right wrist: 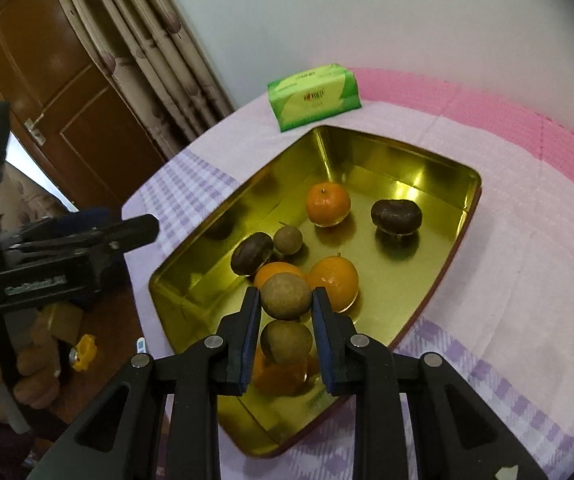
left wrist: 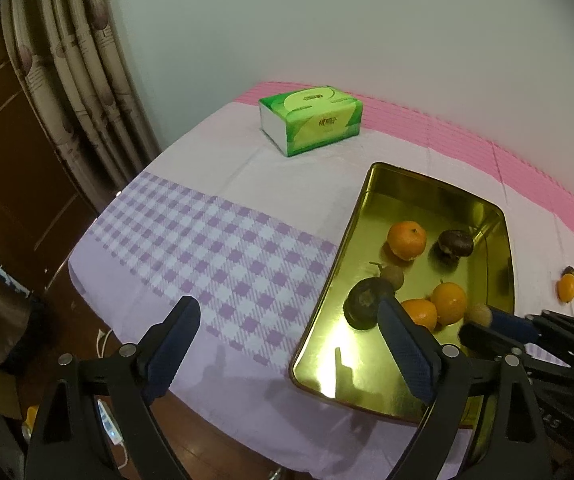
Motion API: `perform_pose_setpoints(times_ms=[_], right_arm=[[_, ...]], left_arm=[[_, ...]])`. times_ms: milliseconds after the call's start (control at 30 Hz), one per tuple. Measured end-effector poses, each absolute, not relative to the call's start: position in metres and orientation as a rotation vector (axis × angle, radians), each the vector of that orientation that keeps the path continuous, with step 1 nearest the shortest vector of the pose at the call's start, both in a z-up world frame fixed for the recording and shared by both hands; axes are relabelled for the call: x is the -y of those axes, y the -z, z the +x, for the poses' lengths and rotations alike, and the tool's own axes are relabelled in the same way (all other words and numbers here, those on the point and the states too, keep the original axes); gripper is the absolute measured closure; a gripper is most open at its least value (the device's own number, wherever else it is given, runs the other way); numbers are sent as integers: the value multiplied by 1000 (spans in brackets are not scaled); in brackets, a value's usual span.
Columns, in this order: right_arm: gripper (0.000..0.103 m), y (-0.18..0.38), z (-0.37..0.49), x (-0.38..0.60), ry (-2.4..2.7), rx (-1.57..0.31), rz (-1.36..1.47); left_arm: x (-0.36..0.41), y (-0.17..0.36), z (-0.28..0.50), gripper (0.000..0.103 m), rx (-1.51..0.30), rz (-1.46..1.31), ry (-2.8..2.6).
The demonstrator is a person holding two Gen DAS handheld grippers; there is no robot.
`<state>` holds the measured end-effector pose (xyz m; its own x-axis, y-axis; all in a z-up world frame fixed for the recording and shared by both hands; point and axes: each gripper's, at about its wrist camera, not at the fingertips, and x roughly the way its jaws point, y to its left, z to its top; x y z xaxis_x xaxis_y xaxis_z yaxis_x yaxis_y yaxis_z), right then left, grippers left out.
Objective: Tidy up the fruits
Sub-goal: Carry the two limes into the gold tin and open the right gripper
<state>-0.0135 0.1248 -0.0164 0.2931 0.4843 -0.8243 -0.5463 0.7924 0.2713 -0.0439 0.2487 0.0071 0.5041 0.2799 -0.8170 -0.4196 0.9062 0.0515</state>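
A gold metal tray lies on the table and holds three oranges, two dark brown fruits and a small tan longan. My right gripper is shut on a tan longan and holds it above the tray's near part; its reflection shows below on the tray floor. It shows in the left wrist view at the tray's right rim. My left gripper is open and empty over the checked cloth, left of the tray. An orange and a dark fruit lie on the cloth right of the tray.
A green tissue pack sits at the back of the table. A pink mat runs along the wall. The table edge drops off at the left, near curtains and a wooden door.
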Motion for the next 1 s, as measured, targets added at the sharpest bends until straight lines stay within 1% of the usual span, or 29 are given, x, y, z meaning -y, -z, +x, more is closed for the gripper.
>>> perform_pose_setpoints(times_ms=[267, 533, 767, 1000], right_arm=[[78, 26, -12, -133, -690, -1079, -112], [75, 13, -14, -121, -688, -1041, -60], [70, -5, -27, -79, -648, -985, 42], [64, -14, -54, -4, -516, -960, 83]], left_arm=[[-250, -2, -40, 13, -971, -170, -415], [-242, 1, -38, 13, -986, -143, -399], [-242, 0, -38, 13, -985, -146, -402], [-238, -2, -39, 13, -980, -128, -390]])
